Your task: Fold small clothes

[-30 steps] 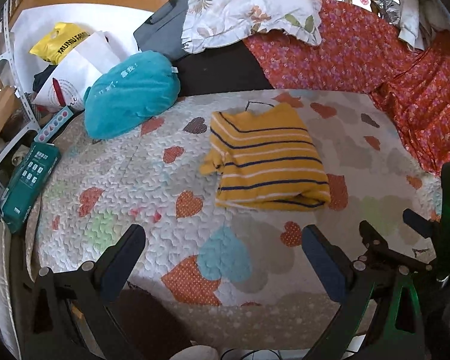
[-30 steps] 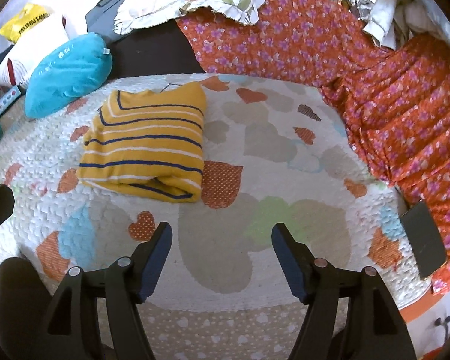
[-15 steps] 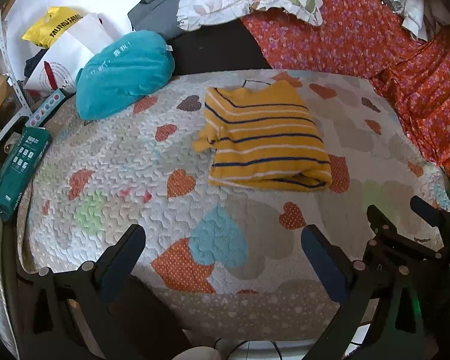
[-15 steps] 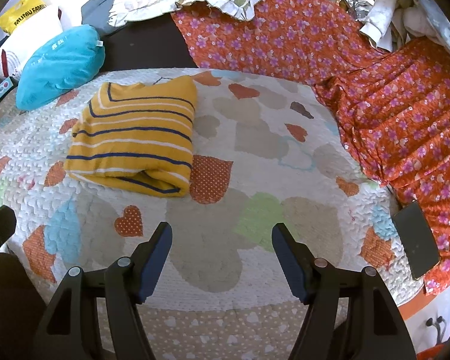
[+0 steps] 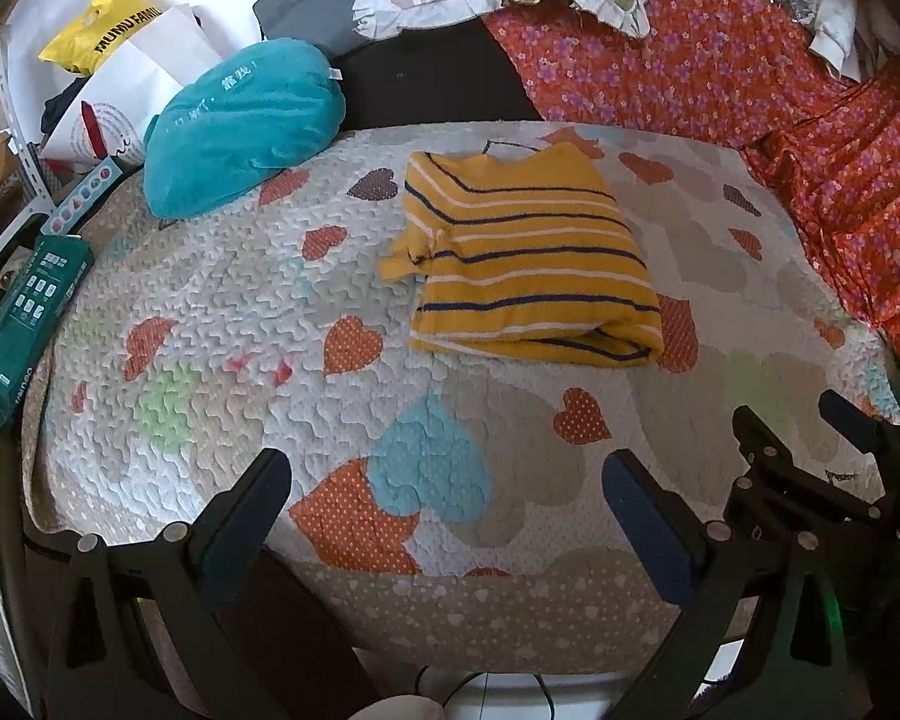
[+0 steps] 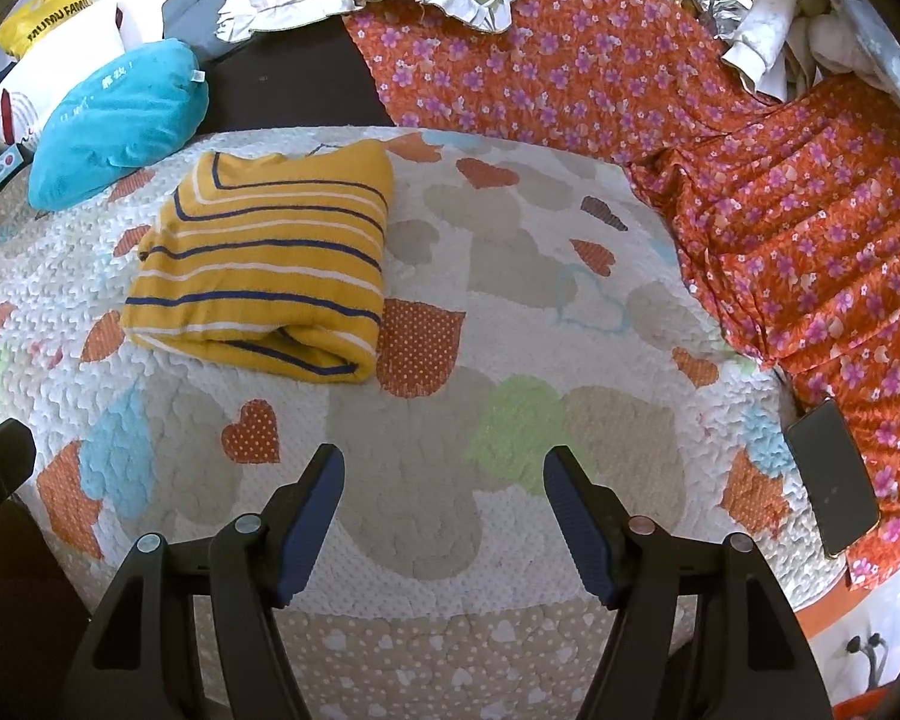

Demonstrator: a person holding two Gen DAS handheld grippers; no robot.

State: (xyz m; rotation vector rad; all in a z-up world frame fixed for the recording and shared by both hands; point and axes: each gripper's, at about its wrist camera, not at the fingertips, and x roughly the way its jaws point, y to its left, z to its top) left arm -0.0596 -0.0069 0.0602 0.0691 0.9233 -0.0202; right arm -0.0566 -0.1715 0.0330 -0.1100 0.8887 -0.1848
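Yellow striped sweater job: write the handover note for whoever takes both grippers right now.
Left gripper: jaws open, empty, hovering over the near edge of the heart-print quilt.
Right gripper: jaws open, empty, also above the near edge.
The yellow knit sweater with navy and white stripes lies folded flat mid-quilt, touching neither gripper.
Done: the fold looks complete, though one sleeve end pokes out on its left.
Left: maybe tuck it in.

Bare quilt (image 6: 426, 438) lies open ahead of both grippers; the folded striped sweater (image 6: 270, 264), teal pillow (image 5: 240, 120) and red floral blanket (image 6: 780, 210) crowd the far sides
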